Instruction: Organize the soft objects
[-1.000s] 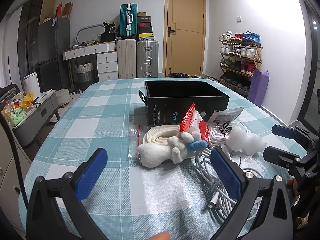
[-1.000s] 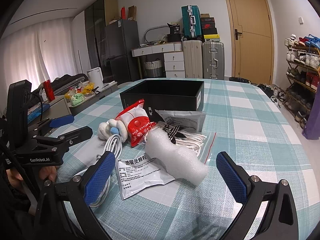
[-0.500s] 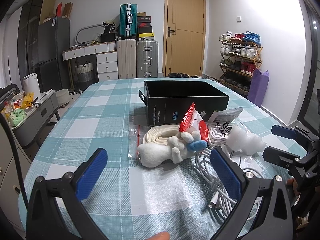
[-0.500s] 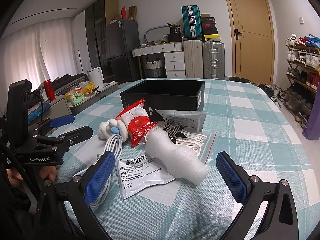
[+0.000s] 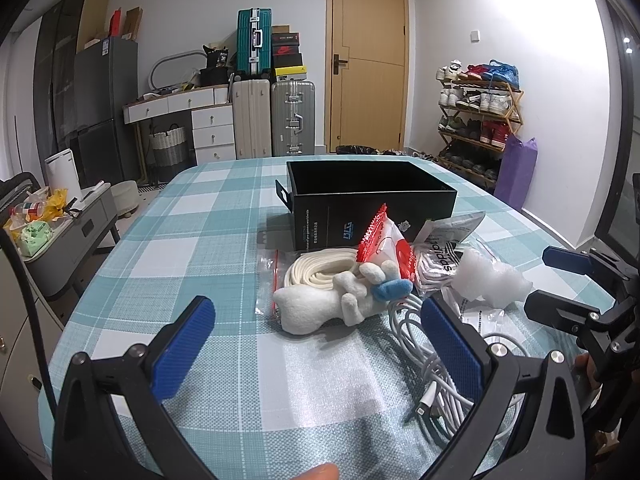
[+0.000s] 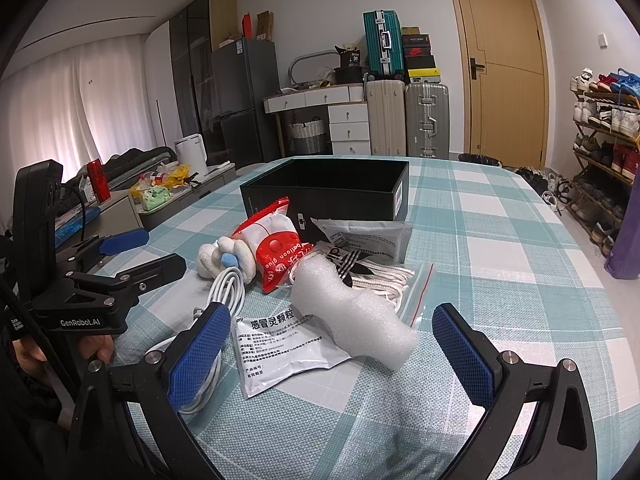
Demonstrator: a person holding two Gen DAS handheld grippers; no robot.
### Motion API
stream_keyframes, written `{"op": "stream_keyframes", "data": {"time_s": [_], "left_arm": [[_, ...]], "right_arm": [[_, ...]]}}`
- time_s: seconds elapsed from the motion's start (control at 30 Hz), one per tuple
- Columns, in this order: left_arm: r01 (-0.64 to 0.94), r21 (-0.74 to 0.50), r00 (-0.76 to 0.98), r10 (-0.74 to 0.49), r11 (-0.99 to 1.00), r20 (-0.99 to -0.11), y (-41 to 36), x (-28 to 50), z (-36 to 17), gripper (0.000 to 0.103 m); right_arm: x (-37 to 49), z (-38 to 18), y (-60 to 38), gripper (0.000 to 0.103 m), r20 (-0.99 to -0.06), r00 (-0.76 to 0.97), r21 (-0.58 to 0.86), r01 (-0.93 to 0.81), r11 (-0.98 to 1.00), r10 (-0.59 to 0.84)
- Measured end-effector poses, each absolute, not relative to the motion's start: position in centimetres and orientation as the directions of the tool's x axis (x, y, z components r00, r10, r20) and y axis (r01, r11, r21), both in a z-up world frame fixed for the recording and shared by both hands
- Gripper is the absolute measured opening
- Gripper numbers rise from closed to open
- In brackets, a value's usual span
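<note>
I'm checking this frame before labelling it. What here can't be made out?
- Floor of the black cardboard box: both views, hidden by its own walls.
- Coiled white cable: left wrist view, partly behind a blue finger pad.
- Bagged white laces: right wrist view, partly under the white foam wrap.

A lived-in home: a shoe rack (image 5: pixel 478 120) by the wooden door (image 5: pixel 366 60), stacked suitcases (image 5: pixel 274 92), a fridge (image 6: pixel 244 96) and curtains (image 6: pixel 80 120).

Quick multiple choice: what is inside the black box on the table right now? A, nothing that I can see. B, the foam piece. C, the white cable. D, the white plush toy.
A: the black box shows only dark inner walls, while the plush toy, cable and foam piece lie on the tablecloth in front of it.
</note>
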State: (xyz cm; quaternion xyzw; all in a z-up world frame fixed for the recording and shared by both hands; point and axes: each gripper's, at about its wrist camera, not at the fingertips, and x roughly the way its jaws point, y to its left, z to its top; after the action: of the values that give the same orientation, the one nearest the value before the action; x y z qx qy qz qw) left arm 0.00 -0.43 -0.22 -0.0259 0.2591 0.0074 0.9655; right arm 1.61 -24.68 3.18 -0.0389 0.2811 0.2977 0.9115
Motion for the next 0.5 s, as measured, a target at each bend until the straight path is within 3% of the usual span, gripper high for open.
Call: {"op": "stream_keyframes", "data": {"time_s": [0.5], "left_arm": [[-0.025, -0.041, 0.864, 0.001, 0.999, -0.504, -0.52, -0.12, -0.25, 0.103]], "right_arm": [[1.67, 3.13, -24.78, 0.103, -0.542, 0.663, 0.100, -0.559, 0.823, 0.516]]}}
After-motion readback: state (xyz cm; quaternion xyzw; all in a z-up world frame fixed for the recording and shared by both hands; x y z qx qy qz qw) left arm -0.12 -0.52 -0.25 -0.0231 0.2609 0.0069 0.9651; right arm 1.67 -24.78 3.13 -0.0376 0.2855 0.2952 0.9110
